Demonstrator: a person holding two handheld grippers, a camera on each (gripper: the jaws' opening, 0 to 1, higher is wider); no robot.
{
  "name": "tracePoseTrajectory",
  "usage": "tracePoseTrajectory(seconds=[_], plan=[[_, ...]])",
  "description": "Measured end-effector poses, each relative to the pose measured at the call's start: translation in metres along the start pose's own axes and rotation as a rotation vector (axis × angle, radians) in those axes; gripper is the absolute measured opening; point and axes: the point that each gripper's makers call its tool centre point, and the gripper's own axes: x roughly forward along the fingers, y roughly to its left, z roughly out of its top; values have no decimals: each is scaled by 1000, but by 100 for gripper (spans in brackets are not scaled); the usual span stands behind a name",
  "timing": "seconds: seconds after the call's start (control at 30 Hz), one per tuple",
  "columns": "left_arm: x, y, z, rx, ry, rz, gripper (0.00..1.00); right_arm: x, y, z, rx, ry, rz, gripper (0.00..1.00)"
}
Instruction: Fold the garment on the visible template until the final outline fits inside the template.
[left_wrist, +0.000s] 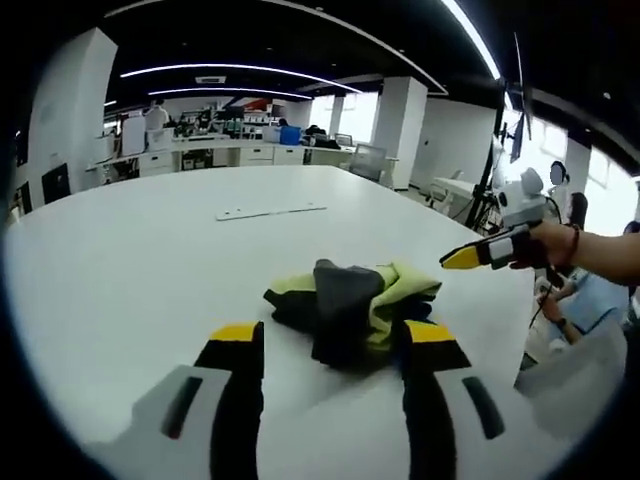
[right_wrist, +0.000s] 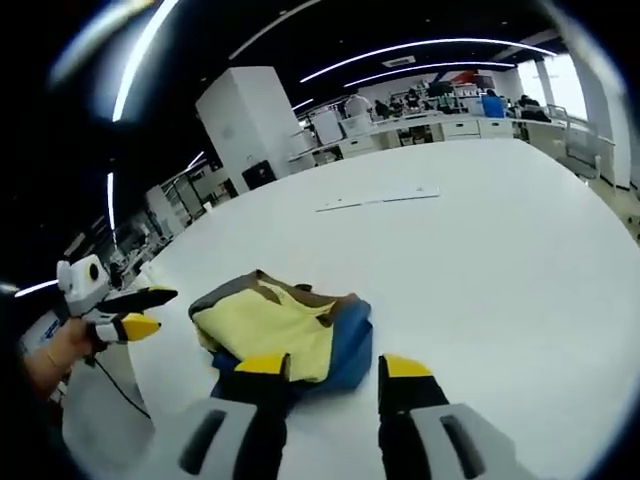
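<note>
The garment (left_wrist: 350, 300) lies crumpled in a heap on the white table (left_wrist: 150, 250), showing yellow-green, dark grey and blue folds. My left gripper (left_wrist: 333, 335) is open, its yellow-tipped jaws wide apart just short of the heap and holding nothing. My right gripper (left_wrist: 470, 257) hovers above the table to the heap's right, held by a hand. In the right gripper view the garment (right_wrist: 285, 335) shows a yellow panel on top of blue cloth. My right gripper (right_wrist: 333, 366) is open right in front of it. My left gripper (right_wrist: 150, 310) floats open to its left.
A thin flat white strip (left_wrist: 270, 211) lies farther out on the table, and the same strip (right_wrist: 380, 198) is in the right gripper view. Bare tabletop stretches around the heap. A seated person (left_wrist: 585, 300) is beyond the table's right edge. Office desks (left_wrist: 220, 150) line the back.
</note>
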Motion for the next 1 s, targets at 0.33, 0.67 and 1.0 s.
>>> tracePoseTrajectory(seconds=[0.33,0.67,1.0], plan=[[22,2,-3,-34,9,-35,43,16,-15,-4,-36,36,-40,23],[36,-1,-11,-102,27,-66,21,26,-19,-7,-28,60,-76,15],[40,-6,-18,-130,47,-98,9,33,-20,-26,-12,145,-150,5]])
